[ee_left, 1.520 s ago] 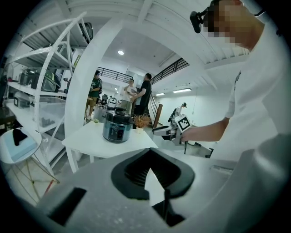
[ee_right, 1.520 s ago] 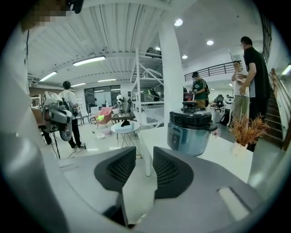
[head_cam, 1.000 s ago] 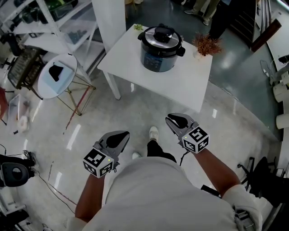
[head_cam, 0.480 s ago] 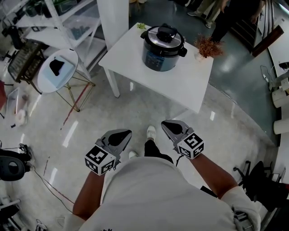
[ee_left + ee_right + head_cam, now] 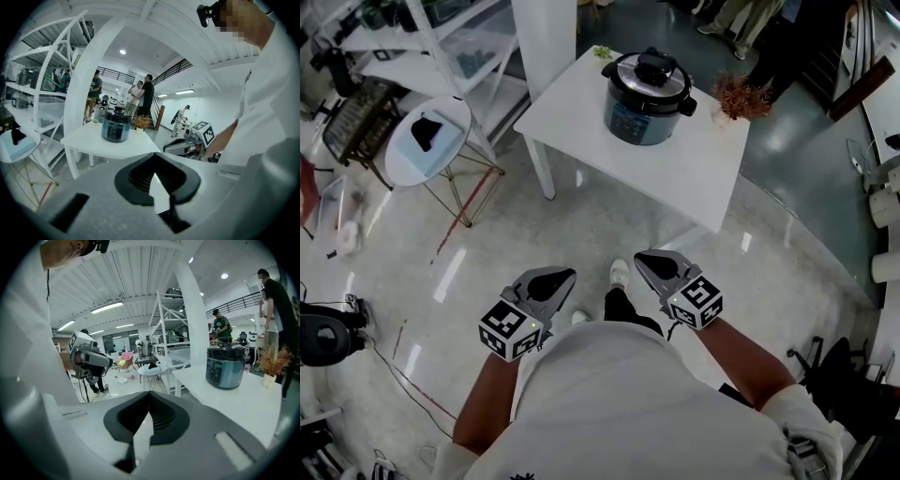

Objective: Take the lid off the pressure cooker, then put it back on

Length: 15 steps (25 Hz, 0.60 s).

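The pressure cooker (image 5: 645,98), steel-blue with a black lid (image 5: 648,70) seated on it, stands on the white table (image 5: 675,173) well ahead of me. Both grippers hang over the floor close to my body, far short of the table. In the head view my left gripper (image 5: 555,279) and my right gripper (image 5: 652,263) are both shut with nothing in them. The left gripper view shows the cooker (image 5: 116,129) beyond the shut left gripper (image 5: 154,158). In the right gripper view the cooker (image 5: 226,365) stands to the right of the shut right gripper (image 5: 149,398).
A dried plant in a small pot (image 5: 741,97) stands beside the cooker, and a small green sprig (image 5: 602,53) lies at the table's far corner. A round side table (image 5: 427,141), white shelving (image 5: 412,42) and a white pillar (image 5: 546,37) stand to the left. Several people (image 5: 140,96) stand behind the table.
My right gripper has drifted slightly left and closer to my body. The table and cooker now sit higher and further right in the head view. My left gripper has hardly moved.
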Tool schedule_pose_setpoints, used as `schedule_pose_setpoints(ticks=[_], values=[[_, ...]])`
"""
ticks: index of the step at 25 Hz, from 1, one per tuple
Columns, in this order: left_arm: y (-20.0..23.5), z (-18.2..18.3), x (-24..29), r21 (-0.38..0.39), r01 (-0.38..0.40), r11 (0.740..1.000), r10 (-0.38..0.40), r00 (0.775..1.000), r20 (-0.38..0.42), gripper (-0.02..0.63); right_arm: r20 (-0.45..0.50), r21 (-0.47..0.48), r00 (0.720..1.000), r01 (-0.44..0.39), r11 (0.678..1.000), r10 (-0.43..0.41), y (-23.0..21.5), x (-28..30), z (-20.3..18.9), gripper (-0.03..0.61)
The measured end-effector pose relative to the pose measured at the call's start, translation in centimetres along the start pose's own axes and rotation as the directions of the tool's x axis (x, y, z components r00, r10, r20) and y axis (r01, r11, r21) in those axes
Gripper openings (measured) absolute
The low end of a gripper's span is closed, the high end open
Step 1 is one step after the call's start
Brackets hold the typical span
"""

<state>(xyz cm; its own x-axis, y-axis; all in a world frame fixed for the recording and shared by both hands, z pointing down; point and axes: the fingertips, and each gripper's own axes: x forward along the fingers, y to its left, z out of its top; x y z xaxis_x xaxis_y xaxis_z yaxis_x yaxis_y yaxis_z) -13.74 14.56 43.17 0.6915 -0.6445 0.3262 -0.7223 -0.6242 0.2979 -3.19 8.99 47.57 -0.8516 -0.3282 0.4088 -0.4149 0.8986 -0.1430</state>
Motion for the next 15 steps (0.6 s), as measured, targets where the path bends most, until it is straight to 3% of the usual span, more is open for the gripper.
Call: schedule_pose_setpoints(ticks=[15], values=[[-0.6,-1.6,-1.8,-0.019,-0.021,1.000,0.021,1.000,-0.002,0.006,-0.022,-0.022,0.999,-0.043,0.999,0.043,2.5,0.5,-0.8,0.014]])
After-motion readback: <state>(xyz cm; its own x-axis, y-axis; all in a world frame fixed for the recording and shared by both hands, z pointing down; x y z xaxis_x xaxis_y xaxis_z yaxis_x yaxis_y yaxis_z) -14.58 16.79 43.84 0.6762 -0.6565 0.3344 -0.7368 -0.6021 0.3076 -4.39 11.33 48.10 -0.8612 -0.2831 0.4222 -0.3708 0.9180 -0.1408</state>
